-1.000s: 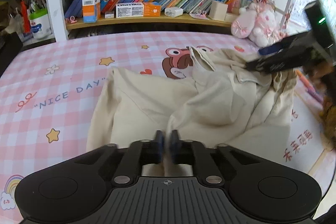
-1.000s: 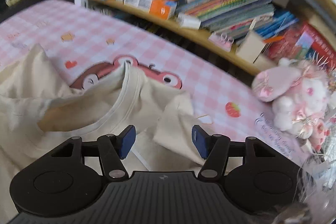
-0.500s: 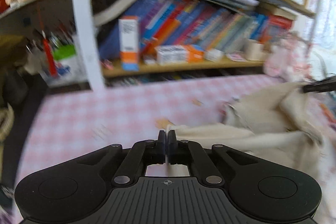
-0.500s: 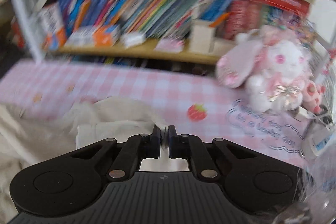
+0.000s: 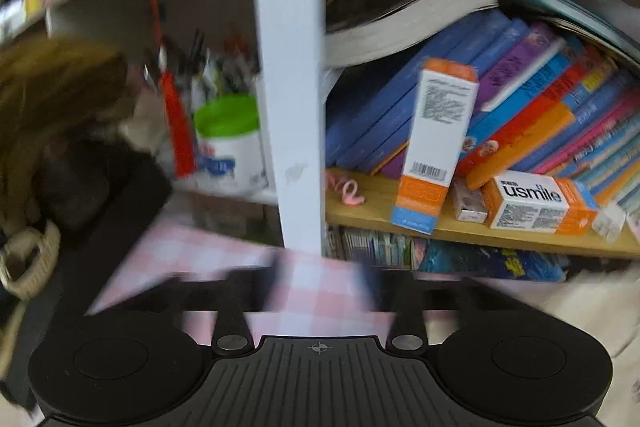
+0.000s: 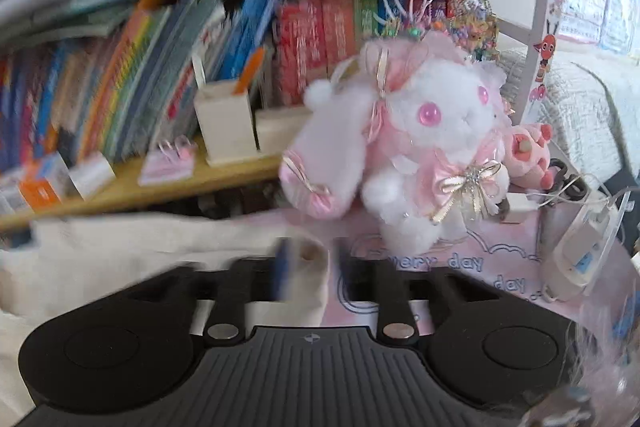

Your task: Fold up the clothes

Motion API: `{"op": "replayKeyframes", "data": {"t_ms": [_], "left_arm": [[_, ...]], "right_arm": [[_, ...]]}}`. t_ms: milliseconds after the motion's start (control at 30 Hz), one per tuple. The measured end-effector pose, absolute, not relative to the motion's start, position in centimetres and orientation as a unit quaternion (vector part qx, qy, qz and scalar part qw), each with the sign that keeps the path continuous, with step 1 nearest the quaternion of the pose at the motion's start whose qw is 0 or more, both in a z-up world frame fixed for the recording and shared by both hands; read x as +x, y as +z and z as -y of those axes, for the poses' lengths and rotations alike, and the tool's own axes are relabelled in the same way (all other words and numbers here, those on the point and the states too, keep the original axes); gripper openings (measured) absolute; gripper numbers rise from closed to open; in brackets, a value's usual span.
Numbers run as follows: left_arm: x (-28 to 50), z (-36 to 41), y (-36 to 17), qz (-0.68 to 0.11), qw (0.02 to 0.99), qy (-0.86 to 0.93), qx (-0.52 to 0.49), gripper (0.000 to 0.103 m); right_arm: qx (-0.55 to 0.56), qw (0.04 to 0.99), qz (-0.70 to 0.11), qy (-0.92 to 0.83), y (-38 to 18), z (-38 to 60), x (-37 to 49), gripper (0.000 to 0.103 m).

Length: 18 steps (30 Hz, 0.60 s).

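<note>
Matt cream cloth garment (image 6: 120, 247); wooden shelf (image 5: 480, 231); fluffy plush rabbit (image 6: 420, 147); glossy cardboard box (image 5: 436, 147).

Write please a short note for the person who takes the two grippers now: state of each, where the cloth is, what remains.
Left gripper: jaws just opened, nothing between them, over the pink checked cloth.
Right gripper: jaws just opened, apart; cream garment lies under them, not pinched.
Garment is spread on the table, released at both ends.
Done: it is stretched out. Left: all the folding.

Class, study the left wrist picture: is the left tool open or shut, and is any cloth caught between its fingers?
Open. The left tool has just been opening; only pink checked tablecloth shows between its blurred fingers. The cream garment lies off to the right.
</note>
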<state>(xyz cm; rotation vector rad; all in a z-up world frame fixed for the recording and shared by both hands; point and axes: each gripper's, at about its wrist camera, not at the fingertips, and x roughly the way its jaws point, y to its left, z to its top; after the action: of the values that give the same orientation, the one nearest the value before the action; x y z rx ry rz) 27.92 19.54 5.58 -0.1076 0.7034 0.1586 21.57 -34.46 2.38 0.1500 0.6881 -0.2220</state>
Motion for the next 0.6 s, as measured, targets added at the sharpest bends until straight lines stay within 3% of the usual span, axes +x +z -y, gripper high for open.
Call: {"op": "replayKeyframes", "data": {"t_ms": [33,300,433,600], "left_arm": [[27.5,-19.7,5.5,-0.338,0.937,0.065,-0.056,0.078],[18.0,-16.7,3.3,-0.369,0.928,-0.022,0.058,0.079],[12.7,-15.1,3.1,-0.377,0.921,-0.051,0.078,0.079],[11.6,-14.2,2.9,-0.412,0.908,-0.036,0.071,0.075]], "right_arm": [[0.063,0.935,-0.334,-0.104,2.3,34.4,21.3,0.046],[0.050,0.909,-0.413,0.000,0.5,31.0,15.9,0.048],[0.060,0.889,-0.451,0.056,-1.0,27.7,12.0,0.050],[0.076,0.886,-0.451,0.072,-1.2,24.0,8.4,0.050]]}}
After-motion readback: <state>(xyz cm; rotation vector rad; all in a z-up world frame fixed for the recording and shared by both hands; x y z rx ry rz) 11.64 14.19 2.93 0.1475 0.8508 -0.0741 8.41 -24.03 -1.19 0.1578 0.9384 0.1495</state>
